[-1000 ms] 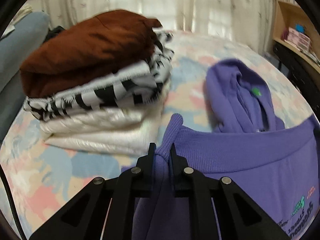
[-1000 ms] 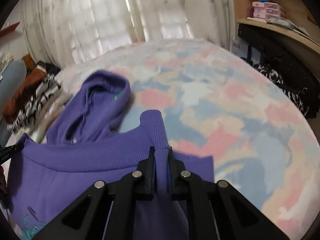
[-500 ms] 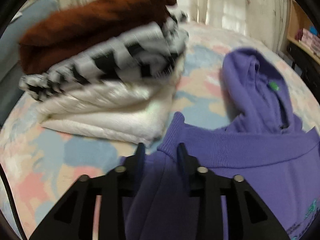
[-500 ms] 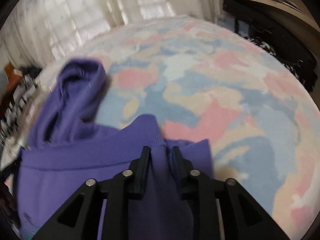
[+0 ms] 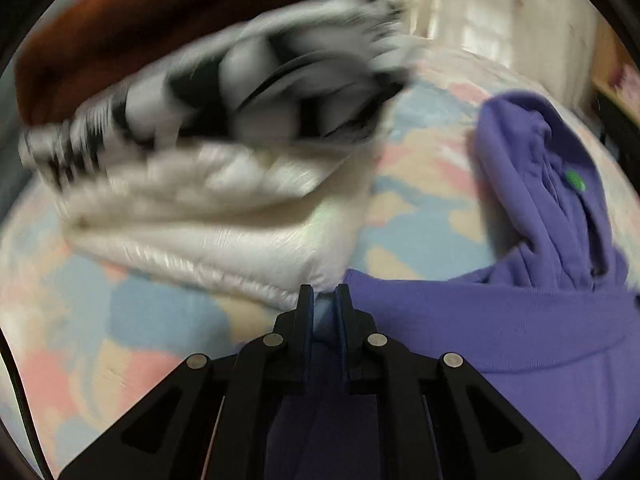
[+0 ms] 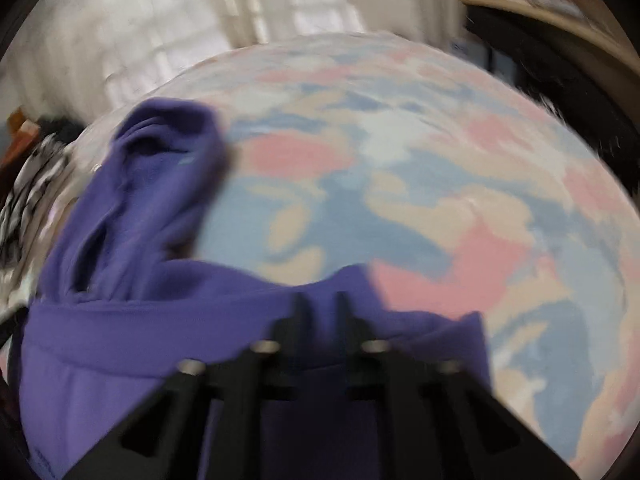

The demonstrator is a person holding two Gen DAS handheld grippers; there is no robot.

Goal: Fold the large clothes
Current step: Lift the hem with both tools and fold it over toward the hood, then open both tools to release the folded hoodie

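A purple hoodie [image 5: 500,320] lies on the pastel patterned bed, its hood [image 5: 536,176] stretched away from me. It also shows in the right wrist view [image 6: 140,320], hood [image 6: 160,160] at upper left. My left gripper [image 5: 322,300] is open, its jaws a small gap apart, at the folded hem's left corner with nothing between the tips. My right gripper [image 6: 320,308] is open over the hem's right corner, with purple fabric lying under and between the fingers. Both views are motion-blurred.
A stack of folded clothes [image 5: 208,152] sits on the bed left of the hoodie: brown on top, black-and-white check, white below. Curtains [image 6: 200,20] hang behind the bed [image 6: 440,200]. A wooden shelf [image 6: 560,20] and dark items stand at the right.
Both grippers have opened and let go of the hoodie's hem, which now lies folded on the bed. Both have moved down and forward; the left one is closer to the folded stack.
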